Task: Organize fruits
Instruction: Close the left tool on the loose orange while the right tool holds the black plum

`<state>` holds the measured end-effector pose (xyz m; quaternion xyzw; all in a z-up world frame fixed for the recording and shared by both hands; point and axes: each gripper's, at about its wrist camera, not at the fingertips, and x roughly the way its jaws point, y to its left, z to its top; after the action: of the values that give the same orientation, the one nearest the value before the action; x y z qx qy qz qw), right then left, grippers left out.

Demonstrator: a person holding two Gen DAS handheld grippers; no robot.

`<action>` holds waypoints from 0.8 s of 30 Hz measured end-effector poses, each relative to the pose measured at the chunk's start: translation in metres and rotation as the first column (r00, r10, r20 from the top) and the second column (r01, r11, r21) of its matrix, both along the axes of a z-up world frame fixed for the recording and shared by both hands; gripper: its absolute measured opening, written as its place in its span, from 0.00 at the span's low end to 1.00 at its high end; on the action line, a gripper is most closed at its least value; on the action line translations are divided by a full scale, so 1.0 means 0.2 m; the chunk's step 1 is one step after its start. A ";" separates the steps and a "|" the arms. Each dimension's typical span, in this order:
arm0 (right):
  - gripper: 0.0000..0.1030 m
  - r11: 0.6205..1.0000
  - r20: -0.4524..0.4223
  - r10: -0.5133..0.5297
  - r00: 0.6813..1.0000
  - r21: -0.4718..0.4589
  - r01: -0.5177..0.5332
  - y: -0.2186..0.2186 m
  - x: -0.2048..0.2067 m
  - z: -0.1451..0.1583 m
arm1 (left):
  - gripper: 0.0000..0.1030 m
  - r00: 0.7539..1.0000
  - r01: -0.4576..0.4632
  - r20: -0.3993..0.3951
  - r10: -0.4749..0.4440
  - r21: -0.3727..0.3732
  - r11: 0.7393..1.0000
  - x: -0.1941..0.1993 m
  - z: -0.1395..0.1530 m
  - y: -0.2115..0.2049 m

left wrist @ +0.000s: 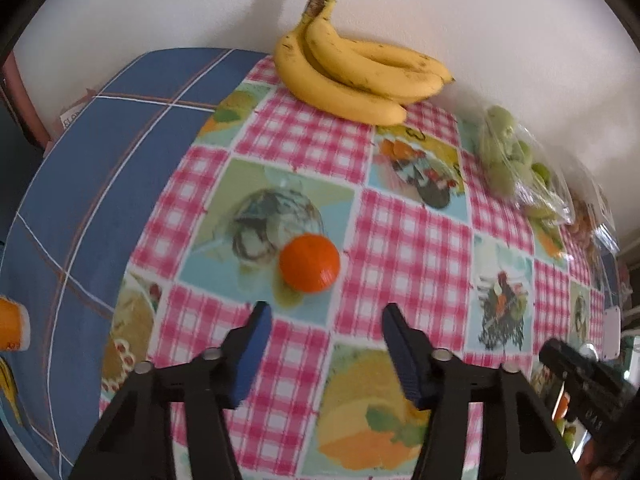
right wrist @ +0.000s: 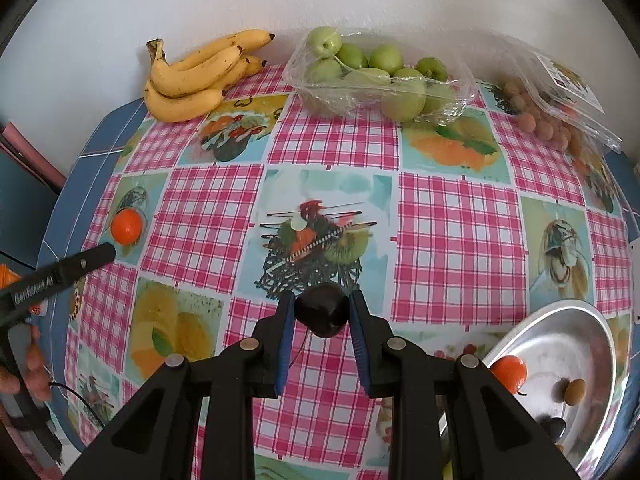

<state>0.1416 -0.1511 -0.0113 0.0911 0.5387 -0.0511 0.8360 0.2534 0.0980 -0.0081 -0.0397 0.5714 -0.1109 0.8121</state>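
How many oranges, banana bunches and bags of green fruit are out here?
Oranges: 2
Banana bunches: 1
Bags of green fruit: 1
Total: 4

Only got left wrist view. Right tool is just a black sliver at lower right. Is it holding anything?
Observer: Yes. The right tool is shut on a dark round fruit, above the tablecloth.
Operator: Can't make out a container from here. Is there one?
Observer: A metal bowl sits at the lower right of the right wrist view, beside that tool.
Operator: Anything in it?
Observer: An orange by the near rim, two small brownish fruits and another dark piece.
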 end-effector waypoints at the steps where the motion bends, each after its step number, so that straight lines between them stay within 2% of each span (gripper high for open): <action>1: 0.27 1.000 -0.001 0.000 1.000 -0.002 0.000 0.00 0.00 0.00 | 0.52 1.000 -0.003 -0.003 0.003 0.003 1.000 0.02 -0.01 0.00; 10: 0.27 1.000 -0.011 0.005 1.000 -0.011 -0.005 -0.02 0.03 -0.04 | 0.48 1.000 0.010 -0.025 -0.008 0.054 0.999 0.15 -0.08 -0.03; 15: 0.27 1.000 -0.011 0.005 1.000 -0.011 -0.005 -0.03 0.04 -0.05 | 0.41 0.999 0.012 -0.041 -0.009 0.069 0.998 0.18 -0.13 -0.05; 24: 0.27 1.000 -0.002 0.003 1.000 0.000 -0.003 -0.04 0.04 -0.05 | 0.40 1.000 0.006 -0.018 -0.005 0.069 0.998 0.15 -0.12 -0.08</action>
<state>0.1489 -0.1601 -0.0222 0.0904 0.5398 -0.0499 0.8354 0.2827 0.0824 -0.0313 -0.0110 0.5823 -0.0929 0.8076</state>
